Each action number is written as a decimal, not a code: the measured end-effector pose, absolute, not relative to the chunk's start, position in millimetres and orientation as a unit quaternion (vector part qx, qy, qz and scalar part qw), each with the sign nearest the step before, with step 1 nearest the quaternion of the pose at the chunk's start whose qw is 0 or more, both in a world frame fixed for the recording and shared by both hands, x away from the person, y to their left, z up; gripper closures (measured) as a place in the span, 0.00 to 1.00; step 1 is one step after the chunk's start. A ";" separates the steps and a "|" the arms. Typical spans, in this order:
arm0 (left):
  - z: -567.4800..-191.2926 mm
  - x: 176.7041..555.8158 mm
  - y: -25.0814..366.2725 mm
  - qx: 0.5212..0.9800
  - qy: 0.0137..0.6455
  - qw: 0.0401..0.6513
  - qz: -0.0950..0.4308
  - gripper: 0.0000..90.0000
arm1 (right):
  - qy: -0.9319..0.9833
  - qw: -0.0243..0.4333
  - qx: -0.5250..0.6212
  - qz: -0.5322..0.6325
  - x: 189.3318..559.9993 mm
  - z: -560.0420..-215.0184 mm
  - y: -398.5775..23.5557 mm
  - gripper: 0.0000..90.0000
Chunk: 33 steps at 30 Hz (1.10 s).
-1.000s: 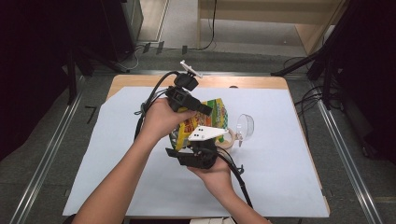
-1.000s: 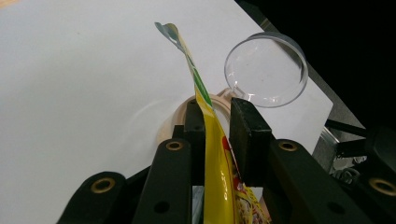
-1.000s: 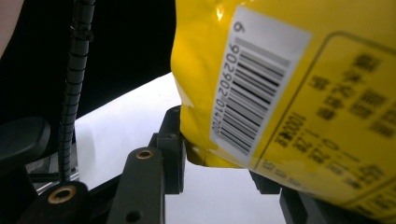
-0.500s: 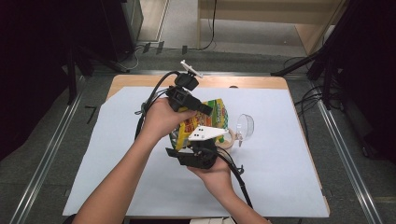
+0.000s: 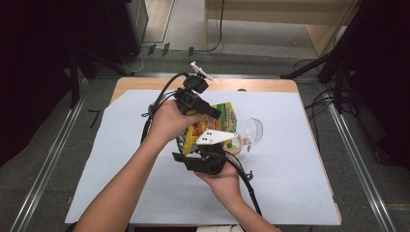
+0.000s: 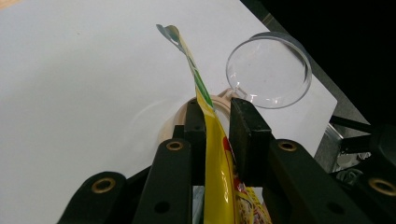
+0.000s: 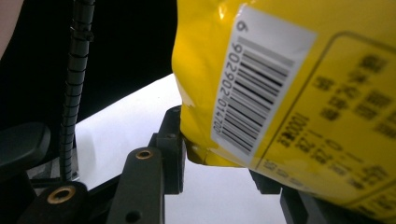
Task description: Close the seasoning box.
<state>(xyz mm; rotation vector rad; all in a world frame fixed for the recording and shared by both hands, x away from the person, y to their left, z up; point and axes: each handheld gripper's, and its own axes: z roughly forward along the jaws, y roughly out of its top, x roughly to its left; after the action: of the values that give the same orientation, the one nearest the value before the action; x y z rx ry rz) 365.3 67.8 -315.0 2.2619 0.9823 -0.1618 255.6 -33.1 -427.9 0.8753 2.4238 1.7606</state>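
Nothing is shifting since a second ago: both hands are staying put, so the bag is probably being steadied for pouring. Left gripper (image 5: 212,112) jaws are pinching the yellow snack bag (image 6: 219,154) top edge. Right gripper (image 5: 209,153), at 6 o'clock, jaws are clamping its bottom. Glass cup (image 5: 253,131) is lying at 3 o'clock on the desk (image 5: 300,183).

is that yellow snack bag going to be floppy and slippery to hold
Probably floppy: the yellow bag is thin film, and its top edge curls over above the left claw. Likely slippery, since its glossy skin shines. It looks light for its size, held aloft by its edges.
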 end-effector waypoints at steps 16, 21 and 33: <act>-313.9 367.1 68.2 0.866 0.375 0.324 -0.065 0.86 | 0.780 0.027 0.273 0.562 253.2 -425.0 -31.9 0.70; -314.7 366.7 68.4 0.866 0.375 0.325 -0.063 0.86 | 0.782 0.027 0.273 0.559 253.8 -426.1 -32.3 0.70; -313.4 364.4 67.8 0.866 0.373 0.328 -0.060 0.86 | 0.782 0.032 0.269 0.561 253.4 -427.5 -32.3 0.70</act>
<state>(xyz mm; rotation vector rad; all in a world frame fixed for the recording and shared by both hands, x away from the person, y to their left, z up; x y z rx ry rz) 364.4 67.8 -313.4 2.2660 0.9761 -0.1579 253.4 -32.3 -427.5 0.8290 2.4081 1.7291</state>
